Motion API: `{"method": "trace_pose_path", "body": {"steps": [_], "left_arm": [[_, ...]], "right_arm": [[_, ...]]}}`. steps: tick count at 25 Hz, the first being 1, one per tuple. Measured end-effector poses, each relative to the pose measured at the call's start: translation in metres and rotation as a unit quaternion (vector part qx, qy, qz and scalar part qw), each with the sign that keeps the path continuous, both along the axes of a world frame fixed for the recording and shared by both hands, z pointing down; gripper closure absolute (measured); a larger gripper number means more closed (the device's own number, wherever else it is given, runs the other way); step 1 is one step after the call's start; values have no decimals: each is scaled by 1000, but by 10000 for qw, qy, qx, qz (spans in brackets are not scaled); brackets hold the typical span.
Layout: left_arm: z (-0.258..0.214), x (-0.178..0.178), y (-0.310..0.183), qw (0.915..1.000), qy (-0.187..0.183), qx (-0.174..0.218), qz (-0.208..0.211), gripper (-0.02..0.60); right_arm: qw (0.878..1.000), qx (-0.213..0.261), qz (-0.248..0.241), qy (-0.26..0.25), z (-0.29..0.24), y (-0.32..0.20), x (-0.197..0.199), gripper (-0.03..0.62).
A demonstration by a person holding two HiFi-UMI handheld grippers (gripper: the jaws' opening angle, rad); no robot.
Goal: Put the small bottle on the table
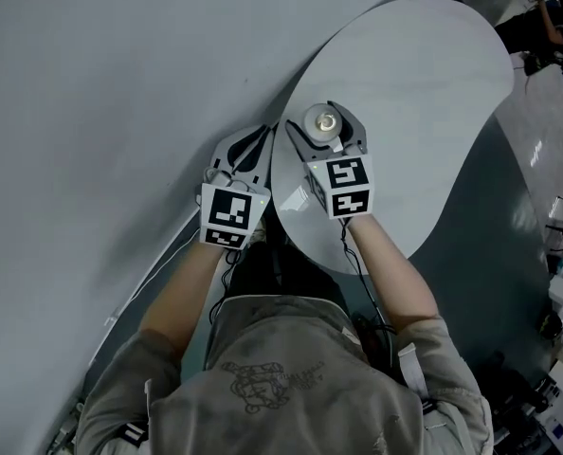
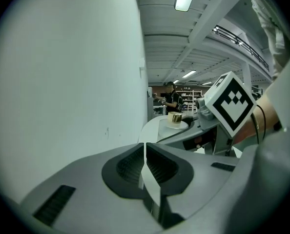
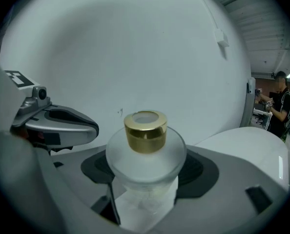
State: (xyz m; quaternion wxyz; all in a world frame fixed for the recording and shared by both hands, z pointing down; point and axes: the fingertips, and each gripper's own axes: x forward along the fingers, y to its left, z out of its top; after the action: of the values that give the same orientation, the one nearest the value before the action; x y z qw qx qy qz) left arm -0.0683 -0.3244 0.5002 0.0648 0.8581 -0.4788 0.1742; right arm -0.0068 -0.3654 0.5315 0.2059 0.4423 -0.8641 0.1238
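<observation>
Head view: the right gripper (image 1: 326,129) reaches over the near edge of the white rounded tabletop (image 1: 433,93), its jaws clamped on a small frosted-glass bottle with a gold cap (image 1: 323,119). The bottle is upright over the surface, seemingly ready to be set down, though I cannot tell whether its base touches. The left gripper (image 1: 248,150) waits just beside, off the table's edge. Left gripper view: its jaws are pressed together, nothing between. Right gripper view: the dark pads (image 3: 203,172) squeeze the bottle's round body from both sides, cap up, so it should land standing
</observation>
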Motion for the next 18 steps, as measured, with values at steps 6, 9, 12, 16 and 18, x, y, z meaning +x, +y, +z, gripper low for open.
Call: {"method": "trace_pose_path", "body": {"steps": [6,9,12,16,18], "left_arm": [[52,1,-12,9994,53,-328,-54,555],[68,-1,-14,9990,10,-442,-49,555],[85,-5,-15,9984,-16,-567,-62,555],[102,-9,-16,9975,-70,-693,-88,555],[109,-9,-17,9970,-79,-758,-91,555]], "right_arm": [[9996,-268,-56,54,66,-9,-4,258],[9988,-463,-98,105,91,-10,-7,258],[9981,-569,-156,190,110,-11,-11,258],[9976,-614,-182,280,128,-13,-16,258],[9972,-663,-178,280,136,-14,-17,258]]}}
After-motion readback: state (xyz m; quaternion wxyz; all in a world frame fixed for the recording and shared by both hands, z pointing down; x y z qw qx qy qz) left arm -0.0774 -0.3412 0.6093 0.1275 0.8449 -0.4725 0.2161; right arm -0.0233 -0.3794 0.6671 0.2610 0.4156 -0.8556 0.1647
